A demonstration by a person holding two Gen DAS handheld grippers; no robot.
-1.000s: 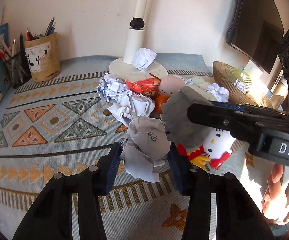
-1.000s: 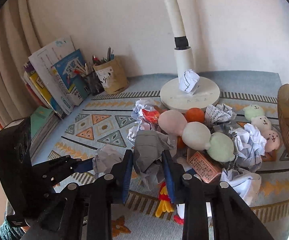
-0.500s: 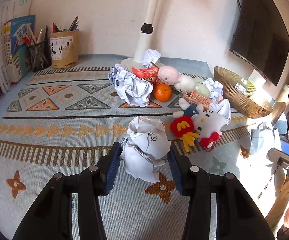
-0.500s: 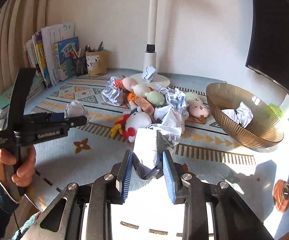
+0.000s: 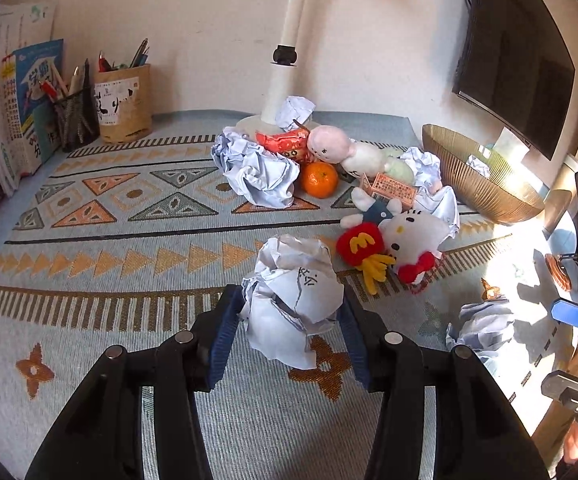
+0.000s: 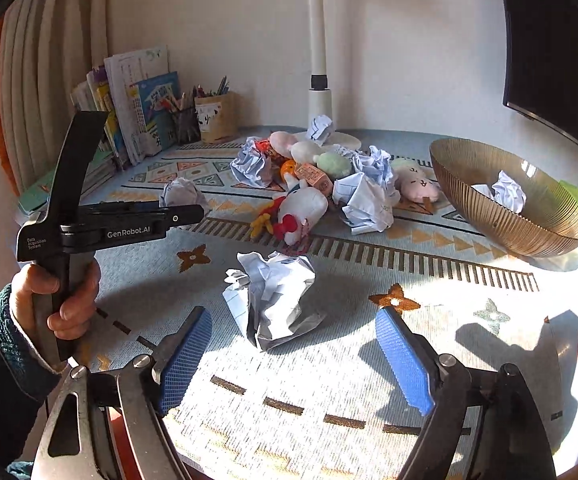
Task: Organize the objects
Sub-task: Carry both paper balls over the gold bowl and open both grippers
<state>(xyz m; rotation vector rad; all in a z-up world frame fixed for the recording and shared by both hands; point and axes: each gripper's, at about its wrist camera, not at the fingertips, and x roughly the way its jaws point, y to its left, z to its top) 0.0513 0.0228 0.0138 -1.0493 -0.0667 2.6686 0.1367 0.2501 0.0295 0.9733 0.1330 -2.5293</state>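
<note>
The right gripper (image 6: 295, 356) hangs with jaws spread wide around nothing, a crumpled paper ball (image 6: 275, 298) lying free on the worktop (image 6: 429, 280) just ahead. The left gripper (image 5: 289, 332) pinches another paper wad (image 5: 295, 298). Both look light and crushable; grip across the middle. Beyond sits the bowl (image 6: 505, 216).

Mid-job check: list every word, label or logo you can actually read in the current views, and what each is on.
"GenRobot.AI": on the left gripper, along its body.
"Data Acquisition System": small print on that gripper's body.
Yellow "M": on the red fries plush.
Handwritten characters on the crumpled paper ball held by the left gripper: unreadable.
Print on the books, pen holder, orange box and red packet: too blurred.
</note>
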